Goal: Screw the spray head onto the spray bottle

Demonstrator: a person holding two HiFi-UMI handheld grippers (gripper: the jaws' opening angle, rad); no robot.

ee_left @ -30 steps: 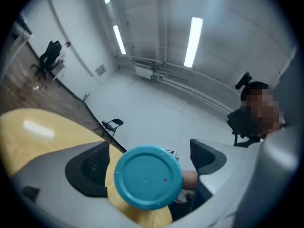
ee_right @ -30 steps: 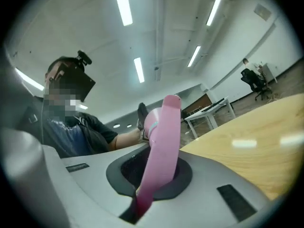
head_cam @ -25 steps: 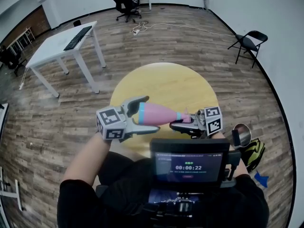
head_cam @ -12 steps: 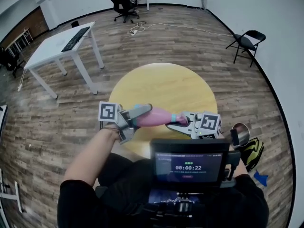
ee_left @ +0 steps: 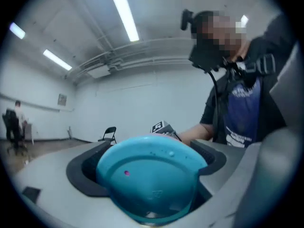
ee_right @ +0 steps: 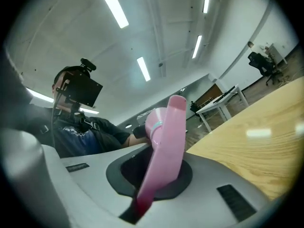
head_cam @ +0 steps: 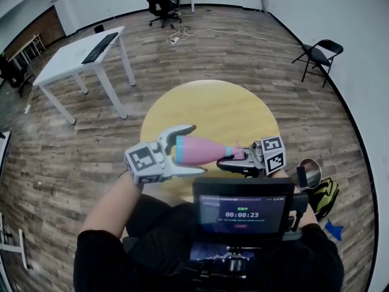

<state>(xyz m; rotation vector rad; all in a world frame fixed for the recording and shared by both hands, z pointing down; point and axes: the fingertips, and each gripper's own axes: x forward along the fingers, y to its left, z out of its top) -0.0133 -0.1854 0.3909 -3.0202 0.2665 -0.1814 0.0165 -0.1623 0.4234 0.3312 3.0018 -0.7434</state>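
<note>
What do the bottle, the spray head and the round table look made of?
The bottle looks like plastic: smooth matte pink wall, turquoise moulded base. The spray head also seems plastic: glossy pink, moulded shape. The table looks like pale wood or wood-look laminate: grain lines, with lamp glare on it.

The spray bottle (head_cam: 203,149) lies level above the round surface's (head_cam: 213,105) near edge, left gripper (head_cam: 191,149) at its base, right gripper (head_cam: 228,160) at its spray head (head_cam: 238,154).

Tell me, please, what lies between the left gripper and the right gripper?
The pink spray bottle spans that gap in the head view: left gripper holds its teal base, right gripper holds the spray head.
</note>
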